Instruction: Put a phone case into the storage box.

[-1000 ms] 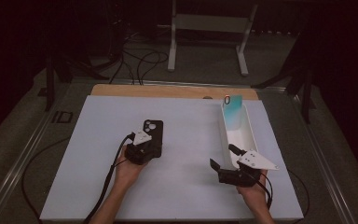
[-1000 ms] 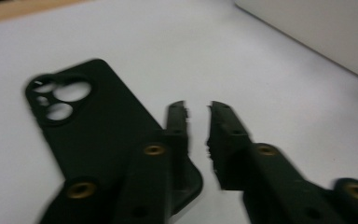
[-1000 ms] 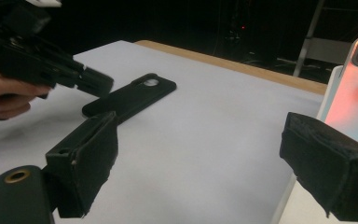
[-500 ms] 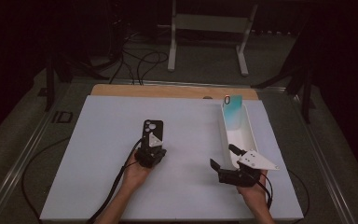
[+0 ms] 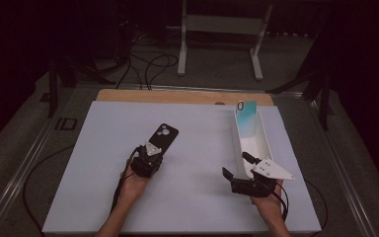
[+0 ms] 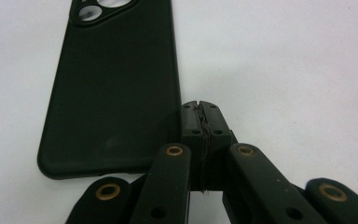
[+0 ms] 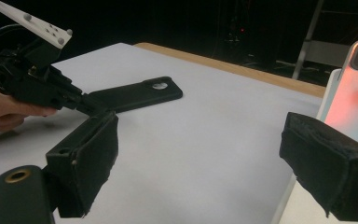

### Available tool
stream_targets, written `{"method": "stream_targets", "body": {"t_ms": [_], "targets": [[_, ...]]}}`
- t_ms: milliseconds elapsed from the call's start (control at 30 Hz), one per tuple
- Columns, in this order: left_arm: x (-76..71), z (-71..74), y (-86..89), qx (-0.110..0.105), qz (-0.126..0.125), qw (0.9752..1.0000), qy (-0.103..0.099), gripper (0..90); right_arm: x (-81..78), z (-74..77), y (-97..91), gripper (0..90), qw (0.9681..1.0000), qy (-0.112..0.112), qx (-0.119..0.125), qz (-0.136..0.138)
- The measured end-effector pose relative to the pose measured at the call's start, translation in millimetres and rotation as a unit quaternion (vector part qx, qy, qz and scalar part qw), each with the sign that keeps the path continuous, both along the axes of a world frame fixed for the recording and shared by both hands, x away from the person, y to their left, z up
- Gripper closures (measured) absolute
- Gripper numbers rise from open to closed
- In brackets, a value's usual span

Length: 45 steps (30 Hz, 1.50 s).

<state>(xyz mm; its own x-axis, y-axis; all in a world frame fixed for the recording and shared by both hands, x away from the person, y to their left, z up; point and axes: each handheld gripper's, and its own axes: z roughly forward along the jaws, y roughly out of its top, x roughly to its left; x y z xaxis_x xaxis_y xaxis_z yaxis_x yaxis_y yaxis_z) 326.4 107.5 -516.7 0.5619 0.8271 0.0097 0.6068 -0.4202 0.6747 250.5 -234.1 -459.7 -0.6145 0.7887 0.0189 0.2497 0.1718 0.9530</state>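
White table [image 5: 197, 197], black case [image 5: 164, 137] mid-surface

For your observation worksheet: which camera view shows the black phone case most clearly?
The left gripper view: the black phone case lies close up, camera cutout visible. The high view shows it small on the table, and the right gripper view shows it farther off at a low angle.

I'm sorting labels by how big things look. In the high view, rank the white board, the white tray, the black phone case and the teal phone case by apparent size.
1. white board, by far the largest.
2. white tray, long and narrow.
3. black phone case, lying flat.
4. teal phone case, standing in the tray's far end; its lower part is hidden, so its rank against the black one is unsure.
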Motion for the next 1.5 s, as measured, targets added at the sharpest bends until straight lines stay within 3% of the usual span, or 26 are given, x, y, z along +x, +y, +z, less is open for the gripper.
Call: {"method": "stream_targets", "body": {"t_ms": [100,200,333,400,467,500,533,567,600,733,867,900,1133,1367,1500], "targets": [[-3.6,5.7,0.6,-0.03,-0.002,0.9995,-0.01,89.9,-0.1,0.6,-0.9,11.7,1.0,-0.002,0.001,0.0],[-12.2,21.8,9.4,-0.065,-0.006,0.9969,-0.043,88.5,-0.2,1.2,-2.9,11.7,1.0,-0.002,0.0,-0.001],[-30.1,45.5,29.9,-0.1,-0.024,0.9902,-0.094,76.0,0.7,1.3,-4.7,11.7,0.9999,0.003,0.008,0.008],[-40.4,53.7,41.5,-0.112,-0.028,0.9863,-0.118,64.3,1.2,1.2,-5.4,11.7,0.9998,0.004,0.016,0.012],[-48.7,59.1,52.1,-0.123,-0.03,0.9826,-0.136,54.9,1.4,1.5,-5.5,11.7,0.9998,0.001,0.016,0.014],[-48.7,59.1,52.1,-0.123,-0.03,0.9826,-0.136,50.8,1.4,1.5,-5.5,11.7,0.9998,0.001,0.016,0.014],[-58.1,63.1,65.5,-0.137,-0.019,0.9781,-0.156,50.8,1.4,1.5,-5.5,13.3,0.9998,0.0,0.015,0.016],[-62.7,63.8,70.6,-0.137,-0.012,0.9764,-0.167,37.9,1.2,1.8,-5.4,13.5,0.9997,-0.003,0.015,0.018],[-67.0,64.2,75.0,-0.13,-0.005,0.9753,-0.179,33.9,1.1,2.0,-5.1,13.5,0.9997,-0.003,0.015,0.019],[-79.8,62.4,89.5,-0.115,0.013,0.9741,-0.194,17.3,0.9,3.3,-4.9,13.3,0.9998,0.005,0.01,0.018],[-84.0,58.6,97.8,-0.113,0.018,0.9745,-0.193,6.0,0.2,4.8,-6.6,12.7,0.9998,0.004,0.011,0.014],[-85.0,56.8,101.6,-0.102,0.027,0.9758,-0.191,1.2,-0.6,5.8,-7.8,11.2,0.9999,-0.001,0.012,0.009],[-85.2,56.8,111.0,-0.111,0.045,0.9749,-0.188,0.1,-0.3,5.0,-15.2,9.4,0.9999,-0.008,0.011,-0.007],[-80.6,54.9,110.8,-0.107,0.047,0.9774,-0.176,0.1,0.2,4.1,-18.8,9.4,0.9998,-0.009,0.013,-0.015],[-76.3,53.6,110.5,-0.113,0.047,0.9796,-0.16,0.2,0.9,2.9,-17.4,9.4,0.9998,-0.006,0.012,-0.014]]}}
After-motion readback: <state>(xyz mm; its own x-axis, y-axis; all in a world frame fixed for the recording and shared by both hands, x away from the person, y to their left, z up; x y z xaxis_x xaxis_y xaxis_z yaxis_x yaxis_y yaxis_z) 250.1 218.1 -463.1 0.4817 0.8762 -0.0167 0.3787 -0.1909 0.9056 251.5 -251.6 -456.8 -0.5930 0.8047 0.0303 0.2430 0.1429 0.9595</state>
